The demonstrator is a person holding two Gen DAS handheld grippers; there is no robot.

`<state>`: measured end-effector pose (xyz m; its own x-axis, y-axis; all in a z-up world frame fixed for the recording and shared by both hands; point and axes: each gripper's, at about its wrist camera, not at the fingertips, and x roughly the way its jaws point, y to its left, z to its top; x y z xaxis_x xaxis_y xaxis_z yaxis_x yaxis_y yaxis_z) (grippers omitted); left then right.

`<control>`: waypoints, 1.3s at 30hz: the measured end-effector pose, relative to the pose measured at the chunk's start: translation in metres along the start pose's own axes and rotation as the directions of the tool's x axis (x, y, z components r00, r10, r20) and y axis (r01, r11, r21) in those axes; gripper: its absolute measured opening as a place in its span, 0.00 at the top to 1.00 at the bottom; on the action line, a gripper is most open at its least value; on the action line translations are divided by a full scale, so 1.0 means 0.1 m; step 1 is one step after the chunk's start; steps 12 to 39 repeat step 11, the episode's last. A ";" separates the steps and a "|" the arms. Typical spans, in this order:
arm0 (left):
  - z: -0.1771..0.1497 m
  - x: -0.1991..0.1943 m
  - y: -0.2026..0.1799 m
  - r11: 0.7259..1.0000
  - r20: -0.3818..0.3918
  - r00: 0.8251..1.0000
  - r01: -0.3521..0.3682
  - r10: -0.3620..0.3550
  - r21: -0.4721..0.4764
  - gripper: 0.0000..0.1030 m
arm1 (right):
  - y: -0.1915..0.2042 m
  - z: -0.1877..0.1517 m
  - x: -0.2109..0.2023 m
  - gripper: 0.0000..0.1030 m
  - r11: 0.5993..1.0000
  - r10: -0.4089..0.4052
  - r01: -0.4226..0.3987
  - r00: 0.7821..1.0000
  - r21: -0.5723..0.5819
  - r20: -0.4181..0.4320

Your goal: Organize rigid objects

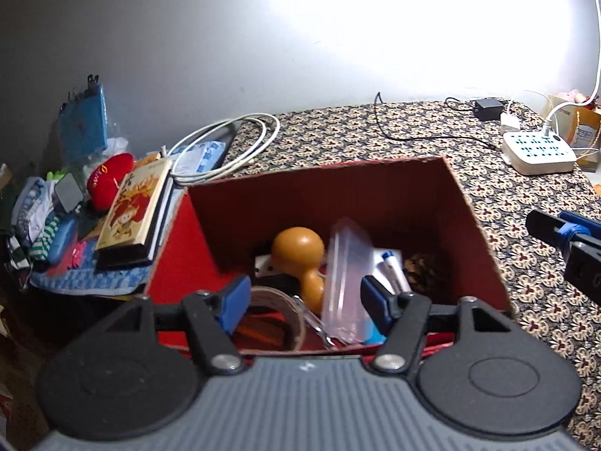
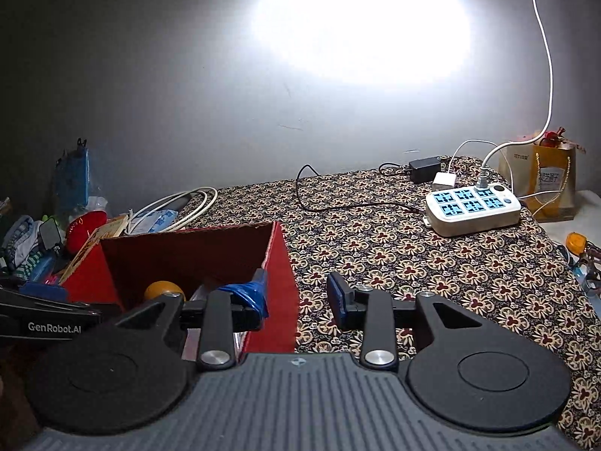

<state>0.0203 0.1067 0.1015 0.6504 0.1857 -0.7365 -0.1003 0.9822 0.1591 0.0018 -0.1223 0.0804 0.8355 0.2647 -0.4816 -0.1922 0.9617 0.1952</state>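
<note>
Left claw [image 1: 304, 302] released, empty, poised over red box [image 1: 484, 240]. Inside, directly ahead: wooden gourd [image 1: 298, 250], clear plastic case [image 1: 347, 274] standing tilted, tape roll [image 1: 280, 300]. Right claw [image 2: 296, 298] released too, straddling box's right wall, empty. Left nearer contents.

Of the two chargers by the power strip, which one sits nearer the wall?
The black charger; the white charger sits right beside the power strip, while the black one lies behind it, close to the wall.
</note>
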 end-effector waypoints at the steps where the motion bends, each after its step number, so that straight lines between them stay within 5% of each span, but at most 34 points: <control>1: -0.01 -0.03 -0.05 1.000 0.000 1.000 0.007 -0.007 0.001 0.36 | -0.03 -0.01 -0.01 0.83 1.000 -0.002 0.002 1.000 0.002 -0.004; 11: -0.18 -0.11 -0.52 0.996 -0.063 0.995 0.080 -0.078 0.025 0.36 | -0.30 -0.12 -0.11 0.82 1.000 0.003 -0.002 0.992 0.004 -0.125; 39: -0.18 -0.11 -0.52 0.996 -0.063 0.995 0.080 -0.078 0.025 0.36 | -0.30 -0.12 -0.11 0.82 1.000 0.003 -0.002 0.992 0.004 -0.125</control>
